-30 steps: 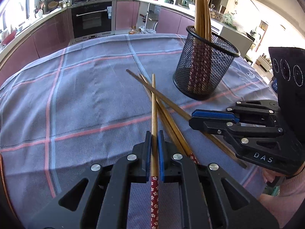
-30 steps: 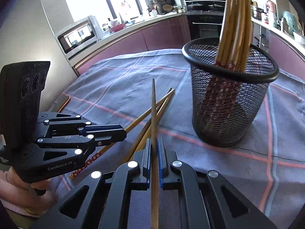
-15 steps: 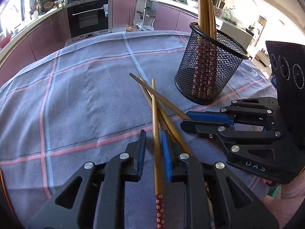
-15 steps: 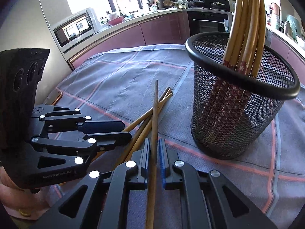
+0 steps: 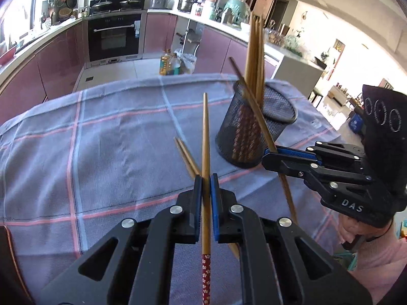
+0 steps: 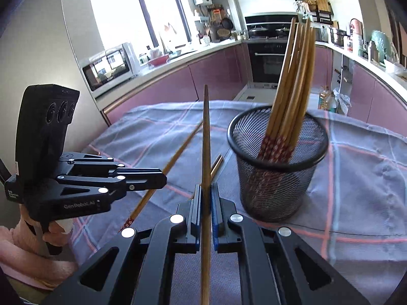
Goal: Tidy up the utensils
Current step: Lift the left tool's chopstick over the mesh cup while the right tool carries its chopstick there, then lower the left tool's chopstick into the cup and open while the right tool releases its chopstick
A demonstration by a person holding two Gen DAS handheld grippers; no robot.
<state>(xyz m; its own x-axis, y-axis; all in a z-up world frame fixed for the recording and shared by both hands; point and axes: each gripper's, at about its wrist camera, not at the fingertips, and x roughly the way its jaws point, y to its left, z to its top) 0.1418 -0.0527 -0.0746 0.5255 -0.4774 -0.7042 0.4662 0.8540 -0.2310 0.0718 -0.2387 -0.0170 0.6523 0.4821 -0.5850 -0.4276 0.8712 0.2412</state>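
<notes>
My left gripper [image 5: 206, 178] is shut on a bamboo chopstick [image 5: 205, 137] with a red flowered end and holds it lifted off the cloth. My right gripper [image 6: 206, 188] is shut on a second chopstick [image 6: 205, 139], also lifted; in the left wrist view that gripper [image 5: 267, 153] holds its chopstick [image 5: 254, 106] tilted in front of the black mesh holder [image 5: 254, 132]. The holder [image 6: 277, 172] stands upright with several chopsticks in it. Two chopsticks [image 5: 187, 156] lie on the cloth between the grippers.
The table is covered by a blue-grey checked cloth [image 5: 101, 139]. Its far edge drops to the kitchen floor, with bottles [image 5: 169, 62] there. Purple cabinets and an oven [image 5: 114, 35] line the back wall. A microwave [image 6: 109, 67] sits on the counter at left.
My left gripper opened around its chopstick, then shut on it again. Both grippers have risen from the cloth, each lifting a chopstick. Two chopsticks stay on the cloth.
</notes>
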